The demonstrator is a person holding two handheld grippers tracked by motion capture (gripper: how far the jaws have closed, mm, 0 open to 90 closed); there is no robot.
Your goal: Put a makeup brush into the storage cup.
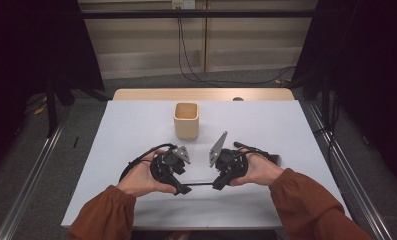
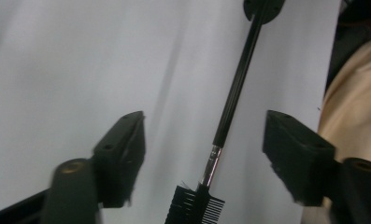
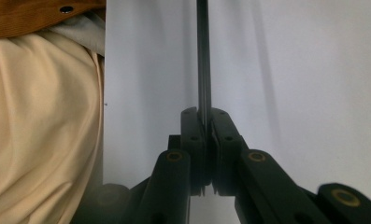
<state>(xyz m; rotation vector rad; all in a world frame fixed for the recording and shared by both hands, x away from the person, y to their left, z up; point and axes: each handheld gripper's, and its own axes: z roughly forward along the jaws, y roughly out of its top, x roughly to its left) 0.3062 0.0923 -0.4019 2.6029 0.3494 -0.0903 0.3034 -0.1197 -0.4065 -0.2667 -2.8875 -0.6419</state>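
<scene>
White and bare, the desk (image 1: pixel 136 200) carries the work close to its near edge, where a person's forearms in rust-brown sleeves come in from below. Nearest, the left tool (image 1: pixel 182 189) and the right tool (image 1: pixel 218 185) face each other, tips toward the gap between them, and a thin black brow brush (image 1: pixel 200 184) bridges that gap like a level rod just above the desk.

Seen along the left tool (image 2: pixel 204 158), the two black jaws stand spread, well apart on either side of the brush (image 2: pixel 230 107); neither pad touches it. Its comb-and-bristle head sits low between them, then a short silver ferrule, then the long black handle running away toward the other tool. Seen along the right tool (image 3: pixel 204 140), the jaws are pressed together on the handle (image 3: pixel 203 56), pinching it near its far end, so that tool alone carries the brush.

By my judgement this brush is very light, stiff along its length and quite thin, with a smooth lacquered handle that could swivel or slide in a loose pinch. Its head looks like the delicate part: fine teeth and bristles could bend if squeezed. A better hold would be on the handle, just behind the ferrule or mid-length, with the pads square across it.

Farther back, near the middle of the desk, stands a square beige pen holder (image 1: pixel 186 120), open-topped and upright, well apart from both tools. Beyond it lie a wooden strip at the far edge, cables on the floor and dark curtains.
</scene>
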